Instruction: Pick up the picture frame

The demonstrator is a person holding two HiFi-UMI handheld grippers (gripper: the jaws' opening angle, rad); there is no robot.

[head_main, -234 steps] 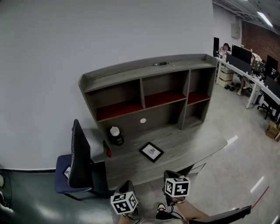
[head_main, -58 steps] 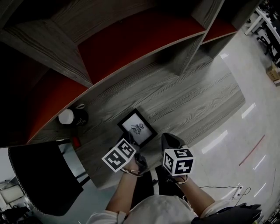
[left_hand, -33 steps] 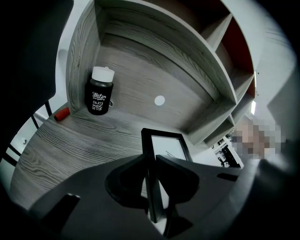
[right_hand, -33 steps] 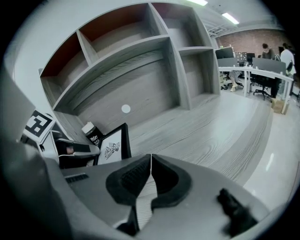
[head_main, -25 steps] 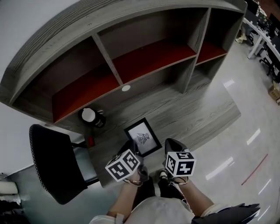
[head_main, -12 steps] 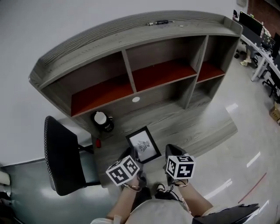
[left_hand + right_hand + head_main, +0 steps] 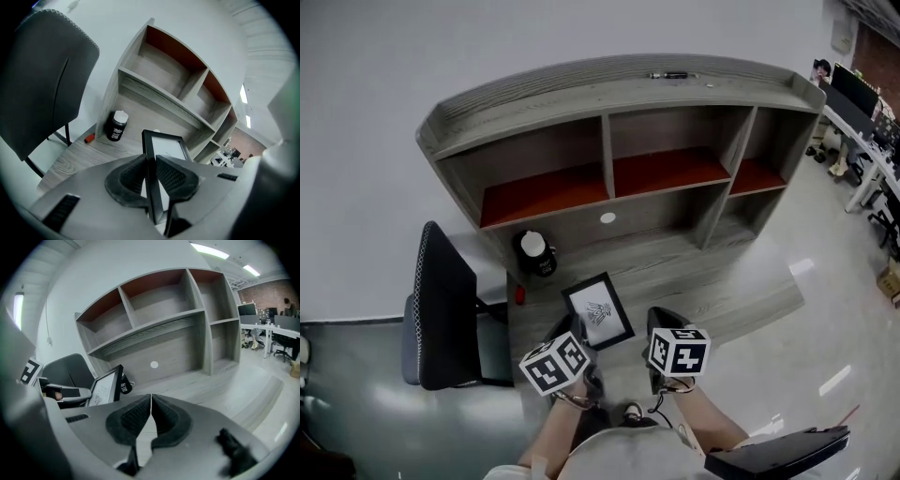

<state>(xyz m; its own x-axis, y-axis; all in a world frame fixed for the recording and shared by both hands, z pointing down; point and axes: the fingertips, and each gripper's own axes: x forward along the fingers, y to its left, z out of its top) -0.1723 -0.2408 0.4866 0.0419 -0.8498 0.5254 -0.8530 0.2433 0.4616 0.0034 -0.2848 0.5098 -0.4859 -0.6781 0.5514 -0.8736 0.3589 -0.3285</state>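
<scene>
The picture frame is black with a white sheet and a small dark drawing. It hangs tilted over the front of the grey desk, and my left gripper is shut on its near left edge. In the left gripper view the frame stands edge-on between the two pads, my left gripper pinching it. My right gripper hovers just right of the frame, apart from it. In the right gripper view its jaws are shut with nothing between them, and the frame shows to their left.
A black bottle with a white cap and a small red thing stand on the desk's back left. A hutch with red-backed shelves rises behind, a pen on its top. A dark chair stands at the left.
Both grippers have risen, and the left has carried the frame up from the desk top. The head view has drawn back and now takes in the whole hutch.
</scene>
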